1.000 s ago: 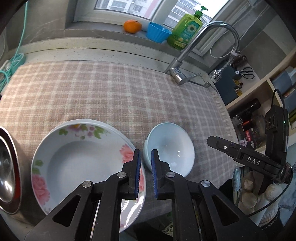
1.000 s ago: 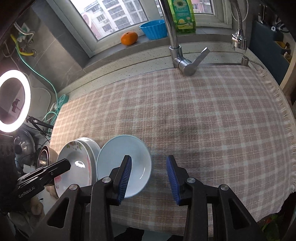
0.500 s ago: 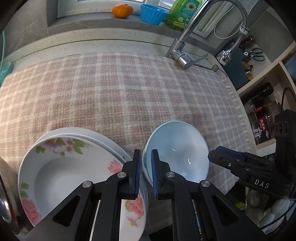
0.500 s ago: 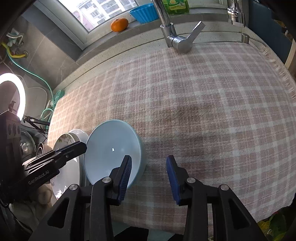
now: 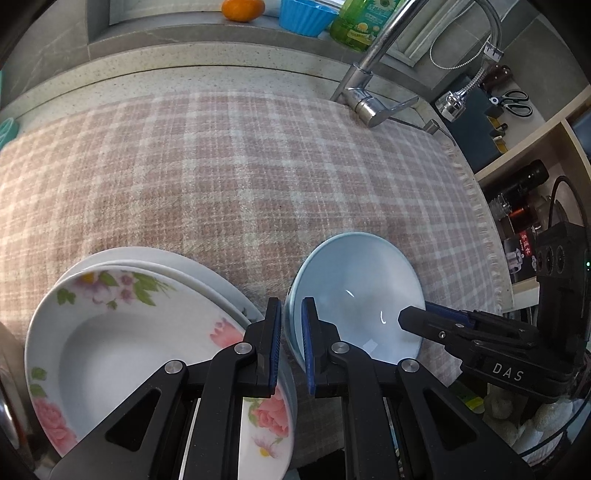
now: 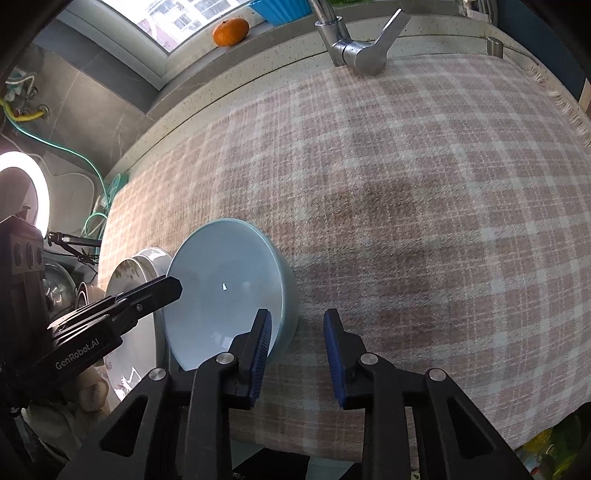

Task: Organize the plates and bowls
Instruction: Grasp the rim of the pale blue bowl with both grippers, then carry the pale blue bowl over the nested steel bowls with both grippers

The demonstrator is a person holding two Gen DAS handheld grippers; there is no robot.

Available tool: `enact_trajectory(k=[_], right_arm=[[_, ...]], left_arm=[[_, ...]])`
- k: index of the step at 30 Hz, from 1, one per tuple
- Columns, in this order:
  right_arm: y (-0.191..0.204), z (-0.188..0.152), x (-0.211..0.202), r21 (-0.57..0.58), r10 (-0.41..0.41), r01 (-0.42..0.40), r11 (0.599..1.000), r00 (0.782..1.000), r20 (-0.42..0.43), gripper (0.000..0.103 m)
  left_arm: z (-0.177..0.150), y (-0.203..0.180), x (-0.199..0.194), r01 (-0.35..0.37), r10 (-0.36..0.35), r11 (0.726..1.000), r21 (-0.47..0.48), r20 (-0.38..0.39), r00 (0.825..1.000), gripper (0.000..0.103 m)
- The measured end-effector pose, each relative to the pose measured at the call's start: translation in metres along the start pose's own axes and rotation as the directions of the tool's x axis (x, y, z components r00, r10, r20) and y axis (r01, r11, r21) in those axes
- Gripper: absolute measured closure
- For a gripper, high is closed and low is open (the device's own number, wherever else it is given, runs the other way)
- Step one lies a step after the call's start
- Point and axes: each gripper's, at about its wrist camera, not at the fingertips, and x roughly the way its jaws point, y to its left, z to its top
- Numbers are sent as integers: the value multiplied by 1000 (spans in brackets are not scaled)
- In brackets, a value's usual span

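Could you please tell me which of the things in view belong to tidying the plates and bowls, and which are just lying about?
Part of the job:
- light blue bowl
- floral plate on a stack of white plates

Just lying about:
- orange
- blue cup
- green soap bottle
- tap
- scissors

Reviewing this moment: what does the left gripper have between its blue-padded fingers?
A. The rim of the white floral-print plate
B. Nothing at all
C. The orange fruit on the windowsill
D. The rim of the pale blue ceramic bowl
D. In the left wrist view the left gripper is clamped on the near rim of the pale blue ceramic bowl; the white floral-print plate lies just beside it.
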Motion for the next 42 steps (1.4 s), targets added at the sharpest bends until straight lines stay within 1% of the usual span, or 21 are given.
enact_trajectory(k=[2, 6, 9, 13, 18, 26, 32, 42], right_arm=[[0, 0, 3, 8, 6, -6, 1000, 1000, -9, 83], [2, 1, 4, 7, 14, -14, 1000, 1000, -14, 92], [6, 2, 5, -2, -4, 4, 1000, 1000, -14, 92], [6, 2, 5, 15, 1, -1, 1000, 1000, -17, 92], [7, 4, 1, 10, -14, 14, 1000, 1000, -7, 93], [10, 6, -10, 10, -12, 12, 1000, 1000, 7, 93], [13, 8, -23, 4, -8, 7, 1000, 1000, 27, 93], [38, 14, -43, -48, 11, -8, 999, 999, 49, 93]], left_arm=[[0, 0, 1, 0, 0, 1000, 0, -4, 1000, 95], [0, 0, 3, 11, -11, 1000, -9, -6, 1000, 98], [1, 1, 4, 14, -14, 1000, -21, -4, 1000, 98], [0, 2, 2, 24, -24, 999, -38, -3, 1000, 98], [-1, 1, -1, 29, -29, 999, -42, 6, 1000, 98], [0, -2, -12, 42, -40, 998, -44, 30, 999, 98], [1, -3, -24, 58, -55, 997, -49, 60, 997, 98], [-2, 3, -53, 58, -48, 996, -71, 124, 991, 98]])
